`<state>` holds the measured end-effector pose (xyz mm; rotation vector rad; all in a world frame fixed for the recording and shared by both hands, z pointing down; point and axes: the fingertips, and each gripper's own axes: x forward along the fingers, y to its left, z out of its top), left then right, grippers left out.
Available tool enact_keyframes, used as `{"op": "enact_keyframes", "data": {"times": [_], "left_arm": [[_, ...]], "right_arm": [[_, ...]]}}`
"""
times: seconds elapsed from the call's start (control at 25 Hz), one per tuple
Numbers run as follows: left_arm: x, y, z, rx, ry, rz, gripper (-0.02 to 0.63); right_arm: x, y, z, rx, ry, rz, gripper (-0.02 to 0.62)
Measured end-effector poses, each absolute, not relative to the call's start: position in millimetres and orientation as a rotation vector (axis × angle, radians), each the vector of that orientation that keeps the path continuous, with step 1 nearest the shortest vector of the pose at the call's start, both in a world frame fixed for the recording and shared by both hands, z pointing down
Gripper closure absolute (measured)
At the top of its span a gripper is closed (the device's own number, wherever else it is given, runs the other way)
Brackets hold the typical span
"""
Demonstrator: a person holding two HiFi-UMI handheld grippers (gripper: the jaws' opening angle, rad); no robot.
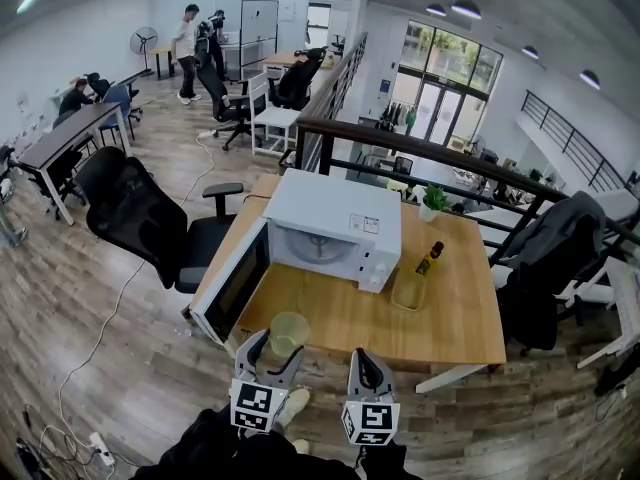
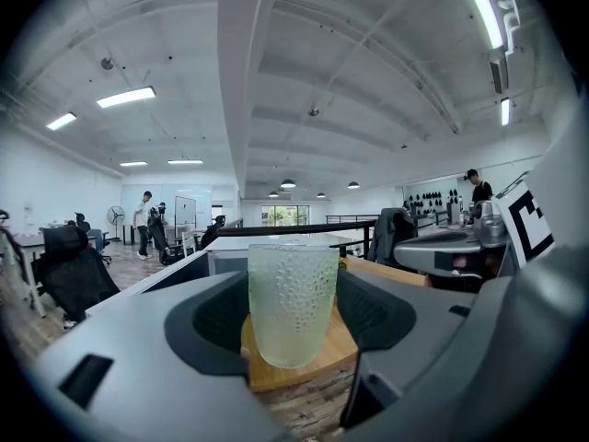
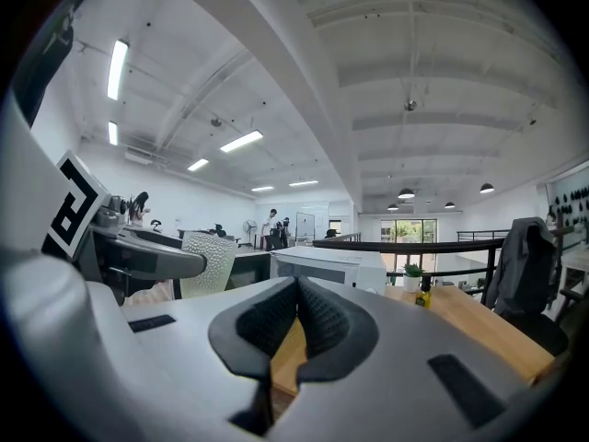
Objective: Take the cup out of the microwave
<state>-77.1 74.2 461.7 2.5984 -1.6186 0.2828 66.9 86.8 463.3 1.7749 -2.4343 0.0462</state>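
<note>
Your left tool (image 1: 278, 356) clamps the upright cup (image 2: 293, 295) above the table's (image 1: 452, 320) near edge, outside the microwave (image 1: 332, 226); right tool (image 3: 296, 309) closed, empty.

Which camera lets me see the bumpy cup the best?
The left gripper view. The cup stands large and centred between the left gripper's jaws, bumps clear. The head view shows it small from above at the table's near edge. The right gripper view catches only part of it at the left.

open-plan office with desks (image 1: 62, 136) and swivel chairs (image 1: 138, 216)
</note>
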Motion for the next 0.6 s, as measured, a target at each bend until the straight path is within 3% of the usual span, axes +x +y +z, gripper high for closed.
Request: {"op": "enact_keyframes", "data": {"times": [0.6], "left_arm": [[-73, 87, 459, 2.593, -1.646, 0.272, 0.308]], "right_arm": [[74, 97, 463, 1.766, -2.446, 0.043, 0.58]]}}
